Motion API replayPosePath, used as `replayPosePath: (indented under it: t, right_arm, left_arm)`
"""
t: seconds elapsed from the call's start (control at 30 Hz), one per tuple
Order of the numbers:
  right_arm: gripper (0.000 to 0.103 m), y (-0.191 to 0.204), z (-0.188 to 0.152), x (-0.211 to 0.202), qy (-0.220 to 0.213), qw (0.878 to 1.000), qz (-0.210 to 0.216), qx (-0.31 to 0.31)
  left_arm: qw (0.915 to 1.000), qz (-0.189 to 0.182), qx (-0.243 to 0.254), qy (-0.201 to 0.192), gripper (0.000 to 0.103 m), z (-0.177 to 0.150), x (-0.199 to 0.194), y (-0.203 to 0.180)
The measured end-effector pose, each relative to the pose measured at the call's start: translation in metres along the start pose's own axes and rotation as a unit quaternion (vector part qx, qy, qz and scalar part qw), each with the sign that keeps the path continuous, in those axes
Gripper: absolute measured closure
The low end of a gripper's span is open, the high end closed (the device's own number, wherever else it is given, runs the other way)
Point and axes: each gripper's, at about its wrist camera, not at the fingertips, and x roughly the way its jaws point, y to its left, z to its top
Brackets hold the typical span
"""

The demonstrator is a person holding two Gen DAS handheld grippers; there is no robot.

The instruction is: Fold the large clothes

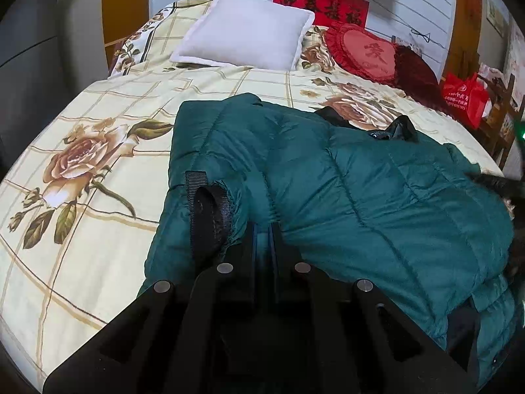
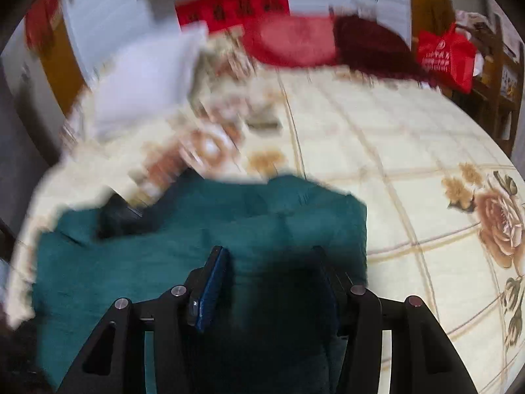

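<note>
- Two claws show, one at the bottom middle of each view. The left gripper [image 1: 262, 229] has its fingers almost together, with only a narrow slit between them, and a fold of the green jacket [image 1: 361, 197] is pinched in that slit.
- The right gripper [image 2: 269, 262] is spread wide, with nothing between its fingers; both tips lie over the green jacket [image 2: 197, 229], but I cannot tell whether they touch the cloth.
- Just left of the left claw, the left view shows a black cuff [image 1: 210, 216] with a strap at the end of a sleeve; the right view does not show it.
- The left view is sharp and shows the jacket lying across the lower middle and right of the frame, with a dark collar at its far edge. The right view is blurred on its left half and shows only one corner of the jacket in the lower left.
- The jacket lies on a bed cover [image 1: 82, 197] of cream colour with a grid and large roses.
- Farther up the frame lie a white pillow [image 1: 246, 32] and a red heart cushion [image 1: 367, 52].
- At the upper right, beside the bed, hangs a red bag [image 2: 446, 55], and a red banner [image 1: 321, 6] is on the white wall.
</note>
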Motion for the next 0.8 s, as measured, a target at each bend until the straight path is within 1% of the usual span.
replayPosePath:
  t: [0.03, 0.07, 0.13, 0.2, 0.27, 0.33, 0.4, 0.43, 0.5, 0.53, 0.57, 0.6, 0.63, 0.8]
  right_arm:
    - [0.052, -0.003, -0.003, 0.01, 0.005, 1.0, -0.001, -0.005]
    - [0.052, -0.003, -0.006, 0.012, -0.005, 1.0, -0.005, -0.012]
    - [0.052, -0.002, -0.005, 0.011, -0.002, 1.0, -0.013, -0.017]
    - [0.052, 0.003, 0.0, 0.0, 0.001, 1.0, -0.025, -0.018]
    - [0.052, 0.006, 0.001, -0.025, -0.028, 0.999, -0.017, -0.015]
    - [0.052, 0.017, -0.009, -0.061, -0.072, 0.997, 0.003, -0.025]
    - [0.052, 0.03, -0.026, -0.084, -0.087, 0.995, 0.032, -0.037]
    - [0.052, 0.036, -0.035, -0.091, -0.086, 0.995, 0.036, -0.04]
    - [0.052, 0.043, -0.06, -0.089, -0.061, 0.996, 0.051, -0.04]
    - [0.052, 0.046, -0.068, -0.081, -0.044, 0.997, 0.051, -0.043]
    - [0.052, 0.047, -0.077, -0.069, -0.029, 0.998, 0.036, -0.049]
    - [0.051, 0.045, -0.085, -0.058, -0.032, 0.998, 0.032, -0.053]
    - [0.051, 0.044, -0.087, -0.053, -0.038, 0.997, 0.037, -0.053]
    - [0.05, 0.042, -0.084, -0.045, -0.029, 0.997, 0.038, -0.061]
  left_arm:
    - [1.0, -0.003, -0.003, 0.002, 0.096, 0.001, 0.001, 0.001]
    - [1.0, -0.003, -0.006, 0.002, 0.096, 0.001, 0.002, 0.002]
    - [1.0, -0.002, -0.008, 0.004, 0.096, 0.001, 0.003, 0.002]
    - [1.0, 0.001, -0.009, 0.004, 0.096, 0.002, 0.003, 0.002]
    - [1.0, 0.005, -0.007, 0.004, 0.096, 0.002, 0.003, 0.001]
    - [1.0, 0.006, -0.006, 0.004, 0.096, 0.001, 0.003, 0.0]
    - [1.0, 0.007, -0.006, 0.004, 0.096, 0.001, 0.002, 0.0]
    - [0.9999, 0.008, -0.004, 0.004, 0.096, 0.001, 0.002, -0.001]
    - [0.9999, 0.01, -0.003, 0.004, 0.096, 0.001, 0.002, -0.001]
    - [0.9999, 0.01, -0.003, 0.004, 0.096, 0.001, 0.002, -0.001]
    - [0.9999, 0.011, -0.002, 0.003, 0.096, 0.001, 0.002, -0.001]
    - [0.9999, 0.014, 0.0, 0.003, 0.096, 0.0, 0.002, -0.002]
    - [0.9999, 0.016, 0.002, 0.004, 0.096, 0.001, 0.002, -0.002]
    - [0.9998, 0.018, 0.003, 0.004, 0.096, 0.001, 0.003, -0.004]
